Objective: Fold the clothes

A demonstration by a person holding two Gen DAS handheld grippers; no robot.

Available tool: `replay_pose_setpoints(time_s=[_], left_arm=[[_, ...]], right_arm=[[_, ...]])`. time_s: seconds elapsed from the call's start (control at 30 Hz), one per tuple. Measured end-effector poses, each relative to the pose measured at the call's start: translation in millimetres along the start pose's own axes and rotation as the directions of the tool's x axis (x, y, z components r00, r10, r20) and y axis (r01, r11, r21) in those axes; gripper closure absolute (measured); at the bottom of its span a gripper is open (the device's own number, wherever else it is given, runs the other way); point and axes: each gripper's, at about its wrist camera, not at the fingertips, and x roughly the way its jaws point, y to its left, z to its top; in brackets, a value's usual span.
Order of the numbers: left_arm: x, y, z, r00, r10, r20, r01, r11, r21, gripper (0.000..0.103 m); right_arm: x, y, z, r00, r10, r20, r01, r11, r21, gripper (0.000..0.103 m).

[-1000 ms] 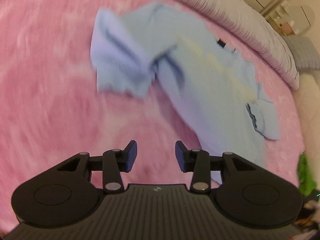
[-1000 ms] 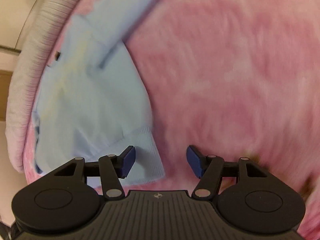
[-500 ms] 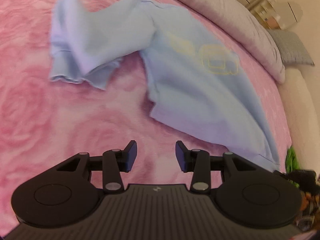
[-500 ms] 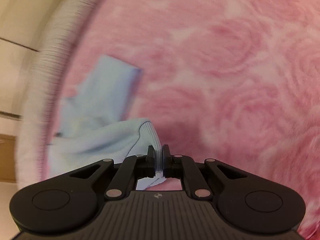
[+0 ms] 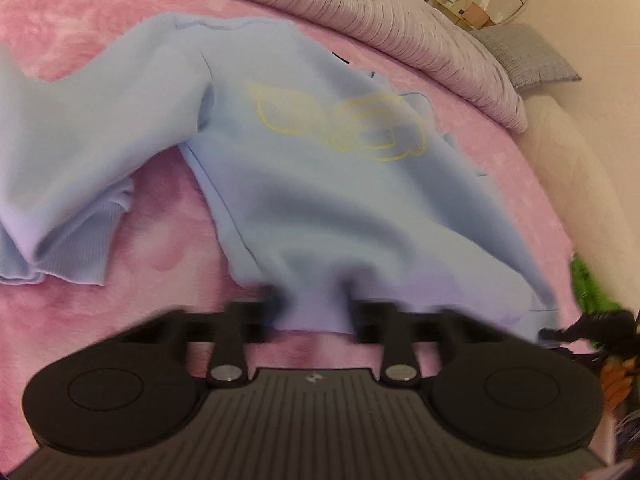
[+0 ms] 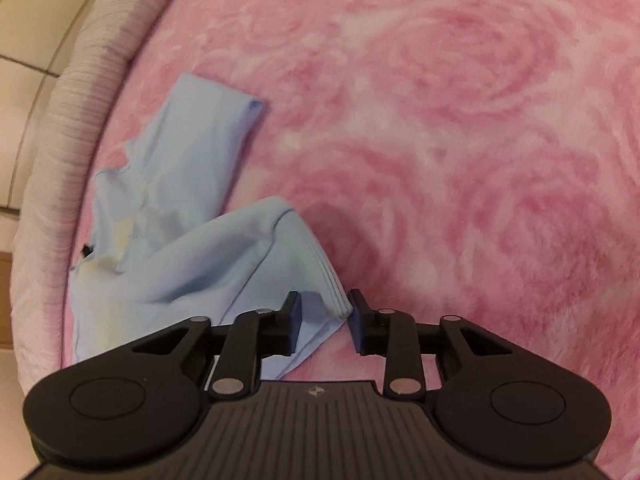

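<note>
A light blue sweatshirt [image 5: 320, 184] with a yellow wing print lies spread on the pink rose-patterned blanket [image 5: 160, 280]. One sleeve [image 5: 80, 184] trails off to the left. My left gripper [image 5: 314, 308] is at the near hem, shut on a bunched fold of it; the fingers are blurred. In the right wrist view the sweatshirt [image 6: 180, 264] lies crumpled at the left, its other sleeve [image 6: 208, 128] pointing away. My right gripper [image 6: 325, 316] has its jaws opening. The ribbed hem corner [image 6: 320, 280] hangs loose between them, and the pads do not press on it.
A grey ribbed duvet [image 5: 400, 20] runs along the far side of the blanket, with a grey pillow [image 5: 528, 52] beyond. Something green [image 5: 588, 284] sits at the right edge. The pink blanket [image 6: 440, 160] stretches bare to the right of the sweatshirt.
My left gripper has moved up to the sweatshirt's hem and closed on it. The right gripper, shut on the ribbed hem half a second ago, now stands apart around it.
</note>
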Motion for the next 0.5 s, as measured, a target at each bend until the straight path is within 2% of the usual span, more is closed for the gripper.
replay_pose_setpoints(time_s=[0.07, 0.13, 0.2, 0.27, 0.33, 0.37, 0.4, 0.43, 0.47, 0.5], left_arm=[[-23.3, 3.2, 3.6, 0.997, -0.067, 0.030, 0.069, 0.996, -0.049, 0.100], [-65.9, 6.6, 6.5, 0.987, -0.144, 0.071, 0.151, 0.983, -0.103, 0.101], [-113.7, 13.6, 8.5, 0.986, -0.152, 0.074, 0.162, 0.973, -0.166, 0.101], [-150.1, 24.8, 2.6, 0.993, -0.107, 0.050, 0.116, 0.964, -0.239, 0.100], [-172.9, 40.2, -12.5, 1.000, 0.015, -0.015, -0.019, 0.954, -0.299, 0.094], [-175.9, 47.8, -22.1, 0.995, 0.078, -0.065, -0.095, 0.947, -0.306, 0.087], [-175.3, 55.5, -35.0, 0.988, 0.116, -0.100, -0.142, 0.934, -0.326, 0.072], [-173.4, 62.9, -49.1, 0.984, 0.135, -0.120, -0.170, 0.918, -0.359, 0.066], [-169.6, 68.3, -61.2, 0.985, 0.121, -0.126, -0.162, 0.903, -0.398, 0.063], [-164.3, 70.7, -71.7, 0.990, 0.085, -0.116, -0.127, 0.891, -0.436, 0.060]], right_arm=[[-14.1, 7.2, -1.5, 0.998, 0.051, 0.032, -0.050, 0.997, -0.054, 0.080], [-34.6, 13.8, -1.8, 0.992, 0.118, 0.042, -0.113, 0.988, -0.100, 0.080], [-61.3, 16.0, -2.7, 0.985, 0.169, 0.017, -0.165, 0.978, -0.123, 0.081], [-85.8, 13.9, -6.7, 0.986, 0.160, -0.047, -0.165, 0.975, -0.145, 0.082], [-97.8, 3.2, -17.0, 0.985, 0.121, -0.126, -0.140, 0.977, -0.158, 0.082], [-97.6, -3.3, -23.1, 0.985, 0.075, -0.154, -0.101, 0.981, -0.163, 0.080], [-93.0, -10.1, -27.8, 0.985, 0.048, -0.163, -0.074, 0.985, -0.155, 0.076], [-88.4, -16.9, -32.5, 0.985, 0.021, -0.172, -0.047, 0.988, -0.148, 0.070], [-83.8, -23.7, -37.2, 0.983, -0.006, -0.181, -0.020, 0.990, -0.141, 0.059], [-78.6, -28.7, -41.3, 0.982, -0.022, -0.186, -0.003, 0.991, -0.136, 0.056]])
